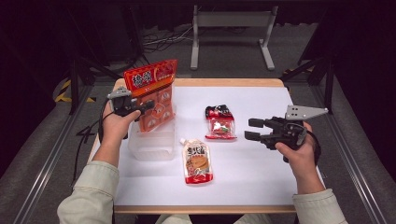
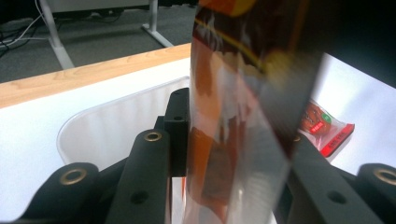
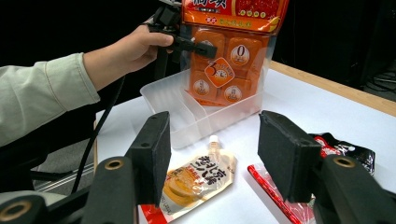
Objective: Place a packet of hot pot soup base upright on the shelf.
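Note:
My left gripper (image 1: 142, 106) is shut on an orange snack bag (image 1: 152, 91) and holds it upright over a clear plastic bin (image 1: 152, 144) at the table's left. In the left gripper view the bag (image 2: 233, 107) stands pinched between the black jaws, above the bin (image 2: 112, 126). The bag's lower edge (image 3: 224, 95) reaches down into the bin (image 3: 201, 119). My right gripper (image 1: 252, 129) hovers open at the right, nothing between its pads (image 3: 152, 154). It points toward a spouted orange pouch (image 3: 201, 179) and a red packet (image 3: 336, 154).
The pouch (image 1: 197, 161) lies flat near the table's middle front. The red packet (image 1: 220, 122) lies beyond it, toward the centre. The white table top (image 1: 252, 177) has a wooden edge; dark floor, cables and a metal stand lie behind it.

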The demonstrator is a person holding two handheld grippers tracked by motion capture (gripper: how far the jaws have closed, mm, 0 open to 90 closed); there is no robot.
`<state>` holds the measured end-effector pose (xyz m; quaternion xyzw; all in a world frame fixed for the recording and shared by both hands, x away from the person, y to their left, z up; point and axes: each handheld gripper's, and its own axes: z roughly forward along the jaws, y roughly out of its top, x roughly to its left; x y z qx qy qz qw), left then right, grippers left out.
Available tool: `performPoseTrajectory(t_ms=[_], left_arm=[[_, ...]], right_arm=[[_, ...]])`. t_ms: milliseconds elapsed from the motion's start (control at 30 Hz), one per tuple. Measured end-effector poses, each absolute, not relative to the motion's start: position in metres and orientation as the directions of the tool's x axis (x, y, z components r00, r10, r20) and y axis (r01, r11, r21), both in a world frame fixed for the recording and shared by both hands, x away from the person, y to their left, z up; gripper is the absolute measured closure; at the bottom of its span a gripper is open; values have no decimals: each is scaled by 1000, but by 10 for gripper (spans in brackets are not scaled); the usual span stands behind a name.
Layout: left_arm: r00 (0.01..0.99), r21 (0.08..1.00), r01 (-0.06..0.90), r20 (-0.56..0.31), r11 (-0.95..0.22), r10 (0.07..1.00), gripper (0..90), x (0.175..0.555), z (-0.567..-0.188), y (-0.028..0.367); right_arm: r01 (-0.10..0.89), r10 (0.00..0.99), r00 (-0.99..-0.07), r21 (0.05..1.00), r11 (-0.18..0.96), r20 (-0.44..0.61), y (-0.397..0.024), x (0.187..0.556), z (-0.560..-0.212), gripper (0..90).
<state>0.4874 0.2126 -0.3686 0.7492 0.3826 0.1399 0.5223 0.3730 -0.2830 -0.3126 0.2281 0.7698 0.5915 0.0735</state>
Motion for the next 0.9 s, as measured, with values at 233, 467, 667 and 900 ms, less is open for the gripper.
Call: performPoseTrajectory(t_ms=[233, 467, 667, 900], left_arm=[[640, 872, 471, -238, -129, 731, 695, 483, -382, 226], [629, 871, 477, -246, -117, 737, 692, 480, -388, 231], [604, 876, 475, -251, -88, 757, 513, 479, -386, 231], [601, 894, 441, -227, -81, 766, 205, 475, -385, 232]], right_arm=[[266, 438, -885, 944, 195, 159, -283, 373, -313, 448], [270, 433, -887, 942, 200, 162, -280, 374, -314, 447], [269, 438, -884, 942, 201, 160, -280, 374, -314, 446], [255, 475, -871, 941, 224, 123, -280, 375, -317, 431]])
